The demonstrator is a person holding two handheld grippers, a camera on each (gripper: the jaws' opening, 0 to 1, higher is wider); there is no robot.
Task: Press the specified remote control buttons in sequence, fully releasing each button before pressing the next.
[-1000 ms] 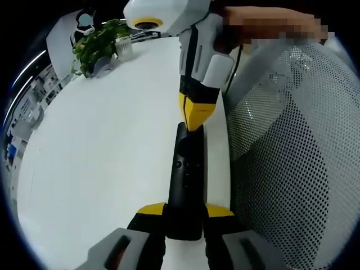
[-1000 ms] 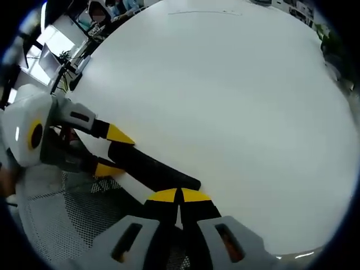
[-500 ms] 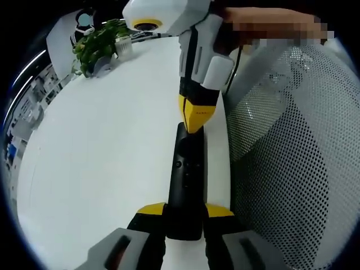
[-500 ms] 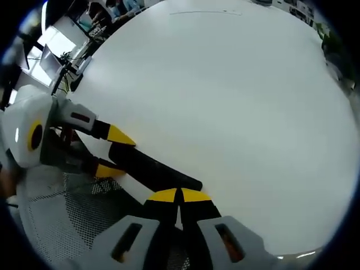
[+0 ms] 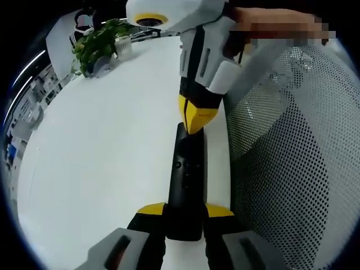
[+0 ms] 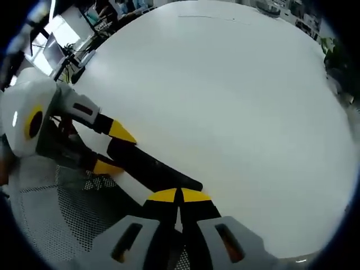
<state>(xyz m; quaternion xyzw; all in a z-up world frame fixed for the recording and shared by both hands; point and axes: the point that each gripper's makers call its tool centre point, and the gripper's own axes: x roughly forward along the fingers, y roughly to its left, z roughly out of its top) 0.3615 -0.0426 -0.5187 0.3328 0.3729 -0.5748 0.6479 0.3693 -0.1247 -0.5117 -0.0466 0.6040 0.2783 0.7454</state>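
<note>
The remote [image 5: 185, 185] is a long, slim black bar with a matte face and small buttons along its middle. It lies near the edge of the smooth white table [image 5: 101, 157], its long axis running straight away from the left gripper [image 5: 184, 212] toward the right gripper [image 5: 195, 119]. The left gripper's 2 yellow-tipped jaws pinch the near end of the remote from both sides. In the right gripper view, the right gripper [image 6: 179, 196] has its yellow tips pressed together, resting at the far end of the remote [image 6: 149, 166], with the left gripper [image 6: 109, 149] clamping the other end. A white mesh chair back [image 5: 292, 157], perforated with round holes, stands beside the table. A leafy potted plant [image 5: 98, 45] sits at the far side
</note>
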